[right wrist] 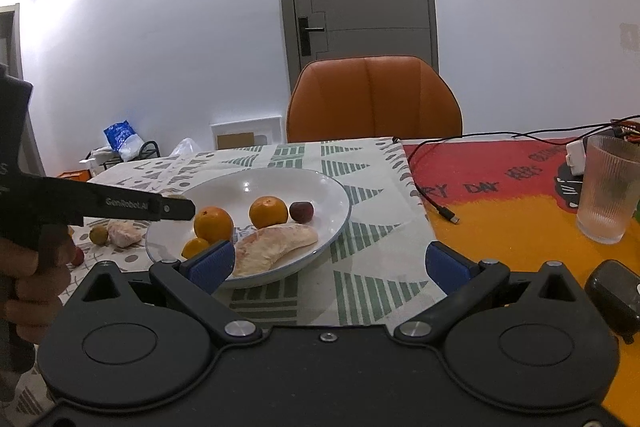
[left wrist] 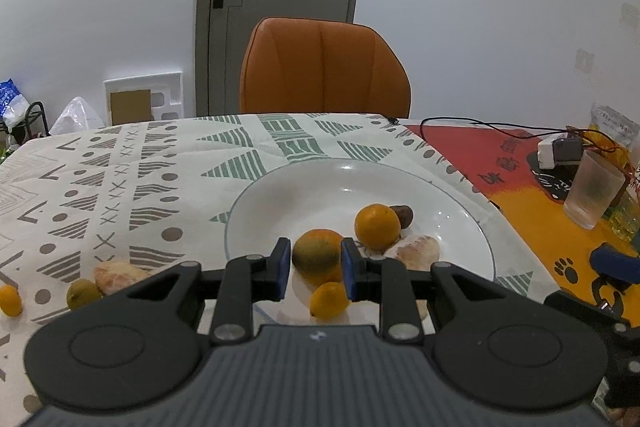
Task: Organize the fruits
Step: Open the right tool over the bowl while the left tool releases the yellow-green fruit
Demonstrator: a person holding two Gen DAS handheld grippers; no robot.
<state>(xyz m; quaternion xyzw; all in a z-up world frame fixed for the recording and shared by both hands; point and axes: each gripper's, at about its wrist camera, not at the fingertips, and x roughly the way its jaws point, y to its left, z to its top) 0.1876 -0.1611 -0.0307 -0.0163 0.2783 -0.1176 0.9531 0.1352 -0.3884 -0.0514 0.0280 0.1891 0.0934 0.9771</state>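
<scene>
A white plate (left wrist: 460,227) holds a greenish-orange mandarin (left wrist: 318,259), a second mandarin (left wrist: 377,226), a small kumquat (left wrist: 329,300), a dark plum (left wrist: 403,214) and a pomelo segment (left wrist: 418,251). My left gripper (left wrist: 315,269) has its blue pads on both sides of the greenish mandarin, above the plate. In the right wrist view the plate (right wrist: 336,195) sits ahead and left of my right gripper (right wrist: 330,263), which is wide open and empty over the tablecloth.
On the cloth left of the plate lie a pomelo piece (left wrist: 118,277), a green kumquat (left wrist: 82,293) and an orange kumquat (left wrist: 10,301). A ribbed cup (right wrist: 610,187), a cable (right wrist: 436,203) and a charger stand at right. An orange chair (left wrist: 324,67) is behind the table.
</scene>
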